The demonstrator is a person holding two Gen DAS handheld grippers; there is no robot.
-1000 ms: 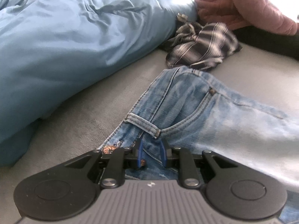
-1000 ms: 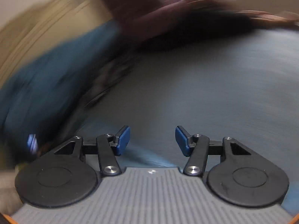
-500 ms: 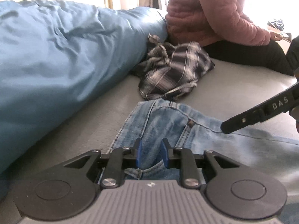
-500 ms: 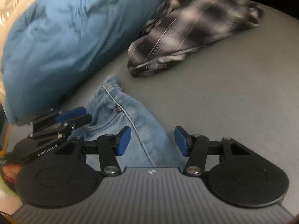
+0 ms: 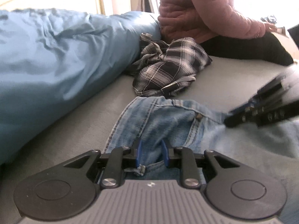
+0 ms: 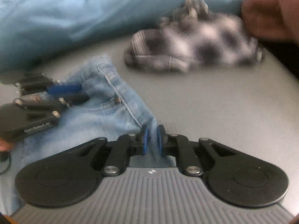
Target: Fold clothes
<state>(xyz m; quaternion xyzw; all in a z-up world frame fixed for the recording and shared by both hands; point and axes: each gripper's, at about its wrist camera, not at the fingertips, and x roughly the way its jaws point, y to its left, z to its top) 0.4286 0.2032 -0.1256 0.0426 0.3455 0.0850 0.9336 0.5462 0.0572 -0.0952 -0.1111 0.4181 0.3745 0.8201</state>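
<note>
Light blue jeans [image 5: 168, 123] lie crumpled on the grey bed, waistband end towards me. My left gripper [image 5: 151, 152] is shut on a fold of denim beside a belt loop. In the right wrist view it [image 6: 82, 93] sits at the left on the jeans [image 6: 104, 119]. My right gripper [image 6: 152, 140] is closing its jaws on the jeans' right edge, with a thin ridge of denim pinched between the blue pads. In the left wrist view it [image 5: 231, 115] comes in blurred from the right, tips on the jeans by a rivet.
A crumpled dark plaid shirt [image 5: 168, 69] [image 6: 196, 48] lies just beyond the jeans. A bulky blue duvet [image 5: 56, 56] fills the left side. A person in a pink padded jacket [image 5: 196, 9] sits at the far right on the grey bed [image 5: 233, 78].
My right gripper swung in over the bed, came down on the jeans' right edge and closed from wide open onto the denim. The left gripper shifted a little, still gripping the jeans.
</note>
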